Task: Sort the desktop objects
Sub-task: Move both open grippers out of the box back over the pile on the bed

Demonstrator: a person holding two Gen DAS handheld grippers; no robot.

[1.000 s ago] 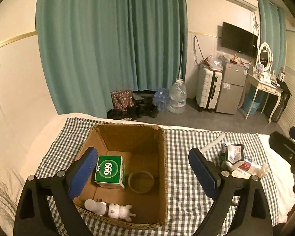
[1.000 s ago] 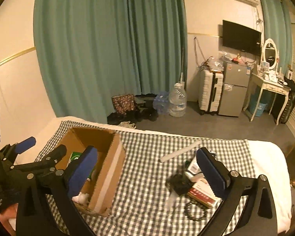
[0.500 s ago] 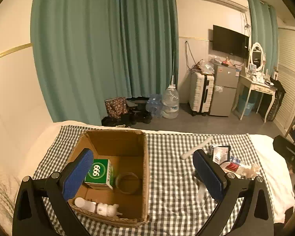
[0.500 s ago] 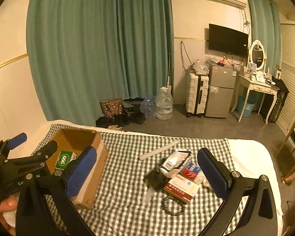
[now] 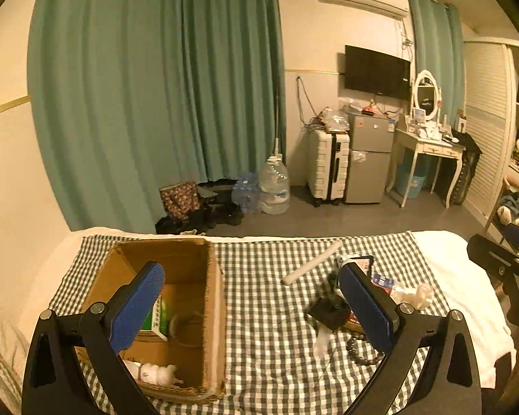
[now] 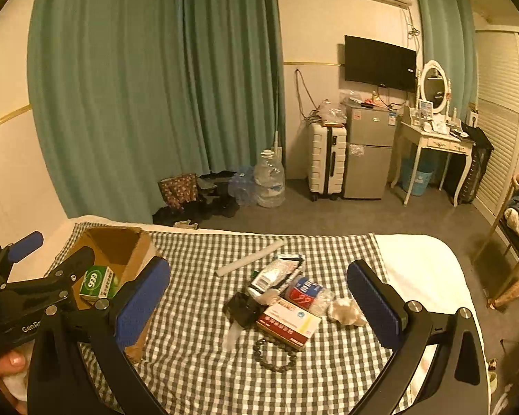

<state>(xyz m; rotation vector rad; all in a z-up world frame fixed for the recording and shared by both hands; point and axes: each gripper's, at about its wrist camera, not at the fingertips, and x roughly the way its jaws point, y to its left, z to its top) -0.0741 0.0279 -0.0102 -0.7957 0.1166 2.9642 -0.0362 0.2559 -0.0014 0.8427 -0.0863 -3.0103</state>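
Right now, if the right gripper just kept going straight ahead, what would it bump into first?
Probably the pile of loose things on the checked cloth. The right gripper is open and empty, and its centre line falls on the red and white box and the black object beside it. Depth is hard to judge.

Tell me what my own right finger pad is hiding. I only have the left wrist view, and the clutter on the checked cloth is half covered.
Observer: A flat red and white box lies there label up. It shows in full in the right wrist view.
Operator: Bracelet clear of it?
Observer: No. The bead bracelet lies just in front of it, with its ring against the box's near edge.
Operator: Right gripper state? I only see its side.
Observer: The right gripper is open and empty, and it hovers above those items.
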